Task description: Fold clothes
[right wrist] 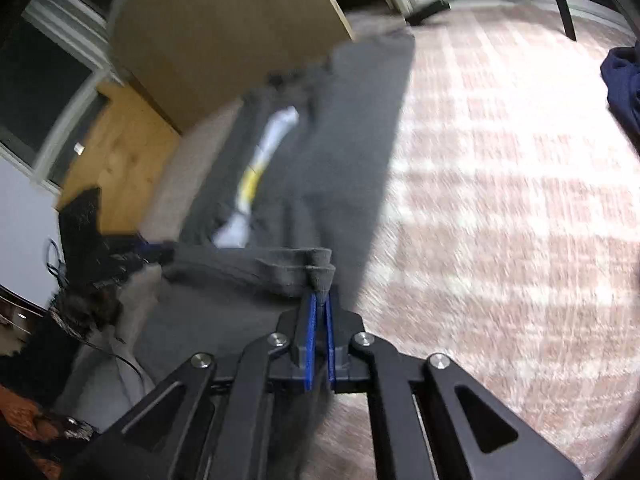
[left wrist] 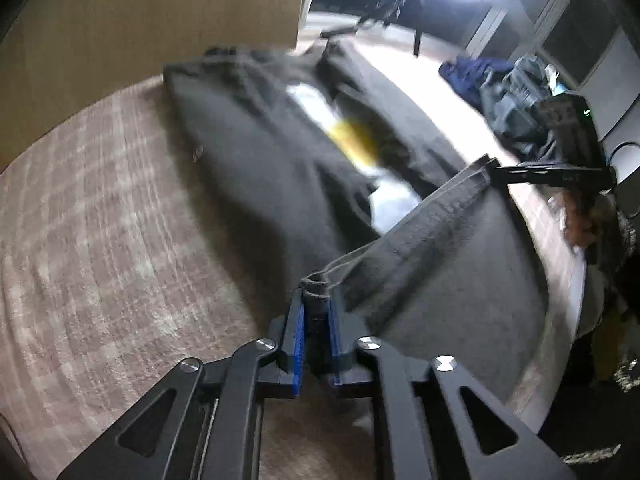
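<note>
A dark grey T-shirt (left wrist: 256,152) with a white and yellow print (left wrist: 348,136) lies spread on a pinkish checked cover. My left gripper (left wrist: 316,300) is shut on one bottom corner of the shirt's hem and holds it lifted. The hem runs taut to my right gripper (left wrist: 500,172), shut on the other corner. In the right wrist view my right gripper (right wrist: 320,300) pinches bunched hem cloth of the T-shirt (right wrist: 344,152), and the left gripper (right wrist: 160,250) shows at the far end of the hem. The lifted half hangs over the lower shirt.
The checked cover (left wrist: 100,240) (right wrist: 500,200) spreads around the shirt. A heap of blue and grey clothes (left wrist: 496,88) lies at the far right, also in the right wrist view (right wrist: 624,84). A tan wooden board (left wrist: 160,20) stands behind the shirt. Chair legs (right wrist: 564,8) stand at the far edge.
</note>
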Tool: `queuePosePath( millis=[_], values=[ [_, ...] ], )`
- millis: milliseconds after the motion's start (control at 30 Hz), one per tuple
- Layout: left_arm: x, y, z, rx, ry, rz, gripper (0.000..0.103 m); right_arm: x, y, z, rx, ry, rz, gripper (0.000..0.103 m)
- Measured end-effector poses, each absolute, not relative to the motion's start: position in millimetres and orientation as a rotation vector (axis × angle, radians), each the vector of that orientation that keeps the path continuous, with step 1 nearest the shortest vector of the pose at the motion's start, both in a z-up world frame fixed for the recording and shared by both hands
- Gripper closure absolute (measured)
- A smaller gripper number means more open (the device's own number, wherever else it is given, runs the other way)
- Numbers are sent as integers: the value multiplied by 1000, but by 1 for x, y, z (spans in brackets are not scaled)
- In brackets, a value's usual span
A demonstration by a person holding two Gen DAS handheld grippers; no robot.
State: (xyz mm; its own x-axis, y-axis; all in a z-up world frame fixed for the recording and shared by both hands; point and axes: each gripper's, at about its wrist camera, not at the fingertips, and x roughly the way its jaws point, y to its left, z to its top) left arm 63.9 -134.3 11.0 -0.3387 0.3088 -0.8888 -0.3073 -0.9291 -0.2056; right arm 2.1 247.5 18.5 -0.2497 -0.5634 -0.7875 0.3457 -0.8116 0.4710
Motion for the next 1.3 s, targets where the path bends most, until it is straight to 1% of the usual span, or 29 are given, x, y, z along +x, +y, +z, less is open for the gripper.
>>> queuePosePath(
  millis=[33,100,133,233,300,367,433,467,500,567,633,700,767,800,867,933,967,1000,1100,1133,1200,1233,1300],
  values=[
    [64,-134,13,-1524,10,2314,85,3,245,18,1468,-234,-2106,86],
    [66,-133,19,-1506,34,2351,81,5,242,22,1480,-194,-2135,79],
    [69,-135,26,-1485,42,2381,78,8,243,30,1443,-199,-2163,79],
    [82,-137,46,-1383,16,2411,78,27,237,53,1331,-149,-2190,79],
    [86,-128,45,-1345,20,2364,78,38,230,62,1289,-125,-2167,79],
    [89,-119,41,-1316,33,2309,75,46,211,53,1312,-63,-2119,79],
    [75,-111,19,-1389,128,2333,75,49,194,38,1352,11,-2089,79],
    [65,-110,7,-1444,210,2374,75,49,184,26,1400,70,-2074,79],
    [61,-115,5,-1466,212,2419,68,52,179,22,1417,116,-2082,79],
    [58,-130,16,-1468,108,2501,74,62,175,25,1425,173,-2105,79],
    [74,-142,38,-1409,85,2581,74,77,185,40,1404,135,-2125,79],
    [103,-142,58,-1363,44,2532,74,93,200,57,1372,82,-2159,79],
    [131,-133,65,-1341,-7,2435,73,112,212,65,1359,-5,-2150,79],
    [142,-127,64,-1342,-31,2379,69,119,211,62,1367,-7,-2144,79],
    [158,-114,47,-1410,-27,2284,67,134,210,55,1383,-8,-2132,79],
    [168,-106,12,-1565,6,2197,69,143,205,31,1482,35,-2092,79],
    [169,-111,11,-1597,-1,2189,72,147,205,20,1544,64,-2064,80],
    [169,-118,20,-1598,-14,2199,72,152,205,20,1538,88,-2068,83],
    [168,-141,45,-1600,-55,2226,73,154,213,45,1576,116,-2034,83],
    [167,-148,54,-1601,-69,2235,73,150,221,69,1535,93,-2067,83],
    [155,-171,92,-1531,-90,2324,73,141,232,109,1461,53,-2129,83],
    [144,-182,111,-1488,-96,2377,69,134,238,131,1403,31,-2169,83],
    [120,-200,142,-1409,-95,2478,68,121,249,177,1283,-13,-2244,83]
  ],
)
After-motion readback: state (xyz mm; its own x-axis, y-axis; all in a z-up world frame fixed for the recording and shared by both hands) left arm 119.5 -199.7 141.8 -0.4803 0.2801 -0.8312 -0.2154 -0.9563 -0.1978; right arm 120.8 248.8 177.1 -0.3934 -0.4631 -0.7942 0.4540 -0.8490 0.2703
